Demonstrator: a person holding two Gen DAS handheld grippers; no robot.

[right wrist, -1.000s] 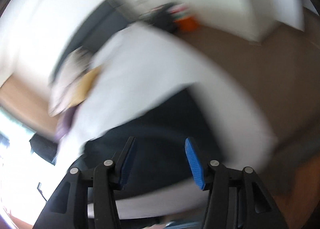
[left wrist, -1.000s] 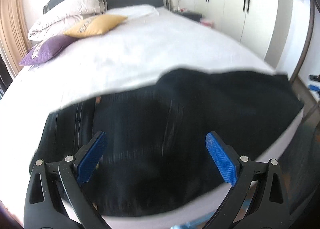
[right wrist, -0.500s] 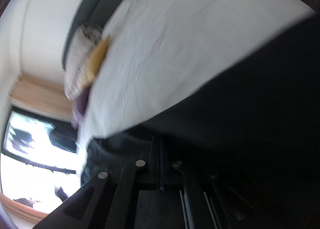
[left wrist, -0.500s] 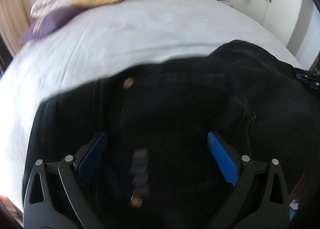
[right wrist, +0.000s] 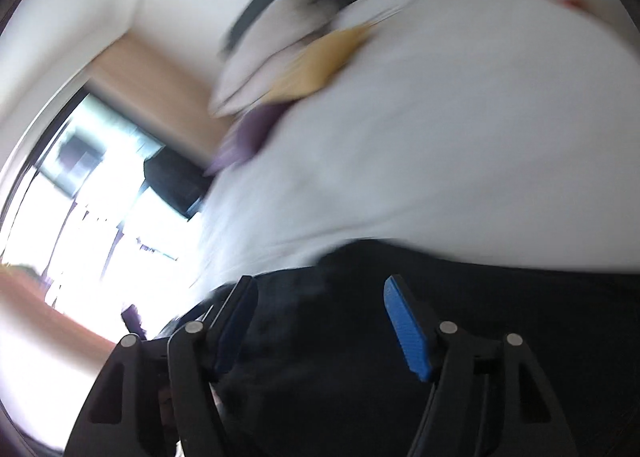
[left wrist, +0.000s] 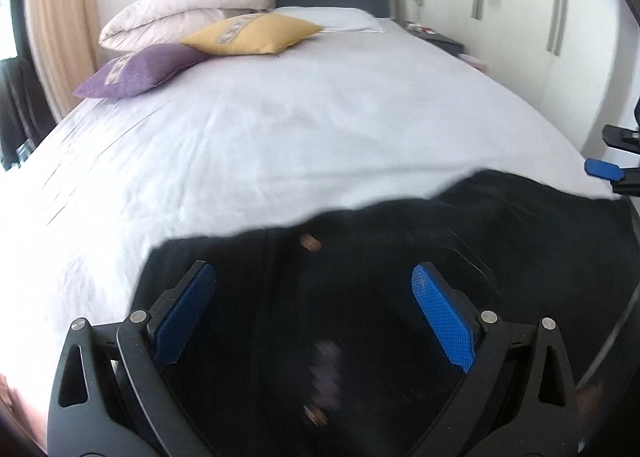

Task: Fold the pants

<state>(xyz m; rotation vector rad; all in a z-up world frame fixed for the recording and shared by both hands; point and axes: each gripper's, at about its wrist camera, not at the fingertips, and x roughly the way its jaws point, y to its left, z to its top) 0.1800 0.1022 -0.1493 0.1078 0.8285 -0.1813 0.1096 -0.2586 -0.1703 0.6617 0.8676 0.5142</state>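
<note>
A: Where are the pants?

B: The black pants [left wrist: 360,297] lie spread across the near end of the bed [left wrist: 300,137], on the white sheet.

A: And the fingers?

B: The left gripper [left wrist: 314,309] hangs over the pants, fingers wide and holding nothing. The right gripper [right wrist: 320,321] does likewise, though its view is blurred.

A: Beyond that?

B: A purple cushion [left wrist: 140,71] and yellow cushion [left wrist: 252,33] by the headboard.
</note>
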